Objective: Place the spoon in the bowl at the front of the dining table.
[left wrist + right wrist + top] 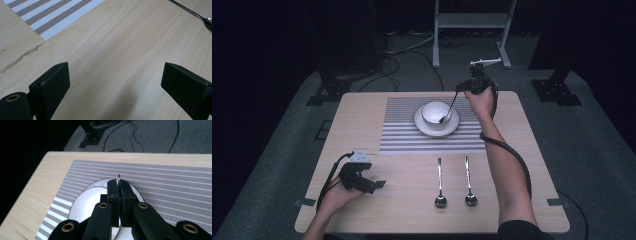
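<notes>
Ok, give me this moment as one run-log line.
right gripper: shut on spoon, bowl end in cup | left gripper: open, idle on table | two spoons lying near edge

In the right gripper view the spoon (119, 178) shows as a thin tip above the closed jaws — the rest of it is hidden behind them. The plate (82, 205) is partly covered by the right gripper (119, 185). In the left gripper view a second spoon (200, 18) is cut off by the right edge. In the high view the bowl's (435, 111) contents are too small to tell.
</notes>
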Demonstrator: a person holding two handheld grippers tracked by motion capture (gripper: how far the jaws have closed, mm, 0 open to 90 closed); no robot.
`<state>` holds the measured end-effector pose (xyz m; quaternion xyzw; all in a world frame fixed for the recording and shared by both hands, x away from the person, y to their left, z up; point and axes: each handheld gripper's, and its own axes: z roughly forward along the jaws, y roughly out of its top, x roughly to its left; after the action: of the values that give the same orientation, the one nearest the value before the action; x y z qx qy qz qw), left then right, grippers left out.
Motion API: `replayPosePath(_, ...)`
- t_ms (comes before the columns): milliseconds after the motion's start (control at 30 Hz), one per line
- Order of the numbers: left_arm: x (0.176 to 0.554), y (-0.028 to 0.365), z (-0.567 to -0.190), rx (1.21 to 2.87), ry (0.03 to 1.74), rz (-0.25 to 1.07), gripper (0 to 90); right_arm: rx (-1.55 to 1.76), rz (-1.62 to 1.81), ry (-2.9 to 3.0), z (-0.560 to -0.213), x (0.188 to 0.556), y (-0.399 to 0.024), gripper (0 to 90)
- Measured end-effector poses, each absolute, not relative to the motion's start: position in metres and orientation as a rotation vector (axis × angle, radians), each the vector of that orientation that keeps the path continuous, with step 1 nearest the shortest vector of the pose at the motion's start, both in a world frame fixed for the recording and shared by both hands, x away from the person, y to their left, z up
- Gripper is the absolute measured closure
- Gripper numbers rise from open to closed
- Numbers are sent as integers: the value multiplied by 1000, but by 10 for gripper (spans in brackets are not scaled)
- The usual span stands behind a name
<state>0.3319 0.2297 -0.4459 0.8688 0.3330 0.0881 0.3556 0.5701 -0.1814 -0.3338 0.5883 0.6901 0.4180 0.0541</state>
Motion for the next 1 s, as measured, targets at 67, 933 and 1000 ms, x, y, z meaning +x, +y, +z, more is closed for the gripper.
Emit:
replayPosePath(67,332,230,-446,2240,861,230,73,1791,1248,2124,-337,570,-181,837)
replayPosePath(933,332,228,-447,2243,863,232,73,1823,1119,2241,-356,567,-193,675)
replayPosePath(1000,333,228,-447,2245,863,233,73,1820,1126,2251,-357,567,-196,666)
